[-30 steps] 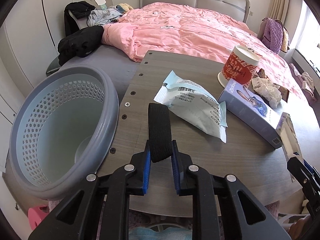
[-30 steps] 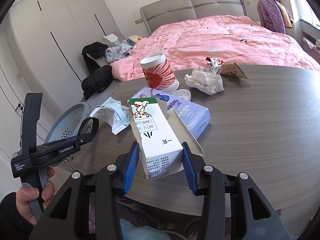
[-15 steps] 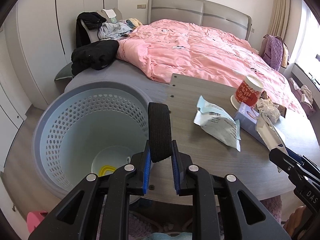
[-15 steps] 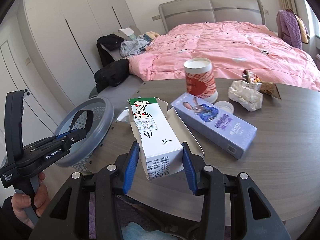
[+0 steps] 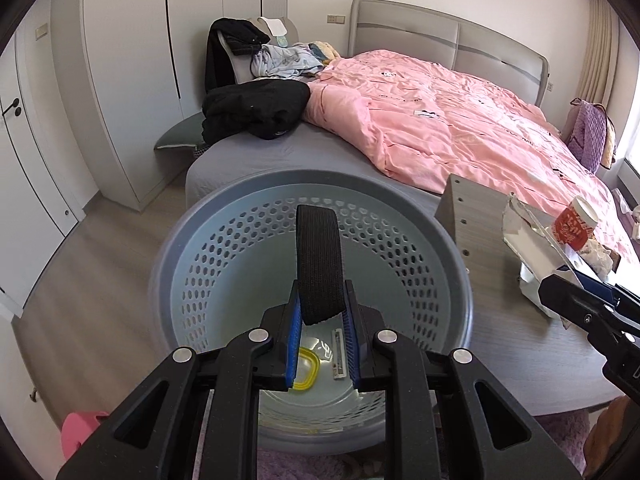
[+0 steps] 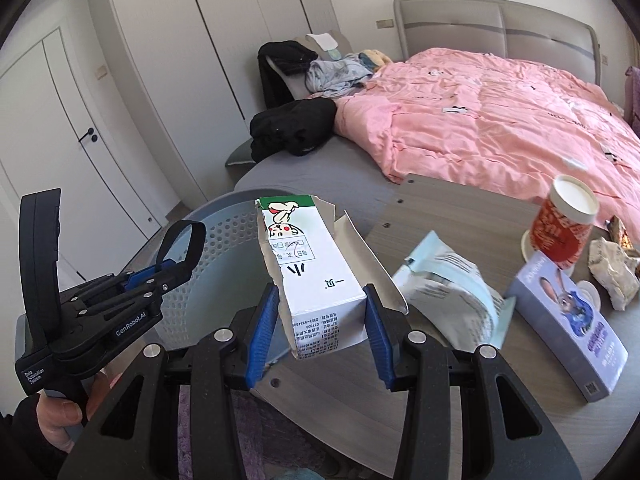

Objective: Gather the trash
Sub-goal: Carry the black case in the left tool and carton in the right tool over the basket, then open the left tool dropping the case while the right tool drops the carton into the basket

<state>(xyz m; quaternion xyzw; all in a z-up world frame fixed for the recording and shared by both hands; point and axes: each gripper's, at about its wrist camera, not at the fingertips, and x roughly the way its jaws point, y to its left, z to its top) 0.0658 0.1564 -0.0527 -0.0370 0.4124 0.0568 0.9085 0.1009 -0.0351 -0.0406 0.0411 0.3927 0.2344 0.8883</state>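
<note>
My left gripper (image 5: 321, 300) is shut on a black elastic band (image 5: 319, 264) and hangs over the mouth of the grey-blue perforated basket (image 5: 440, 240). A yellow ring (image 5: 306, 368) and a small white strip (image 5: 338, 354) lie on the basket's bottom. My right gripper (image 6: 320, 300) is shut on a torn-open white carton (image 6: 304, 264) with a green top, held above the left end of the wooden table (image 6: 460, 216) beside the basket (image 6: 224, 248). The right wrist view also shows the left gripper (image 6: 176, 270) over the basket, with a hand under it.
On the table lie a pale blue packet (image 6: 452, 292), a purple box (image 6: 568, 324), a red paper cup (image 6: 560, 224) and crumpled paper (image 6: 612, 276). Behind stands a bed with a pink quilt (image 5: 460, 128) and black clothes (image 5: 256, 108). A pink object (image 5: 80, 436) sits on the floor.
Both grippers have swung left, away from the table's middle. The left one with the band went from above the table to above the basket's opening; the right one brought the carton to the table's left end.
</note>
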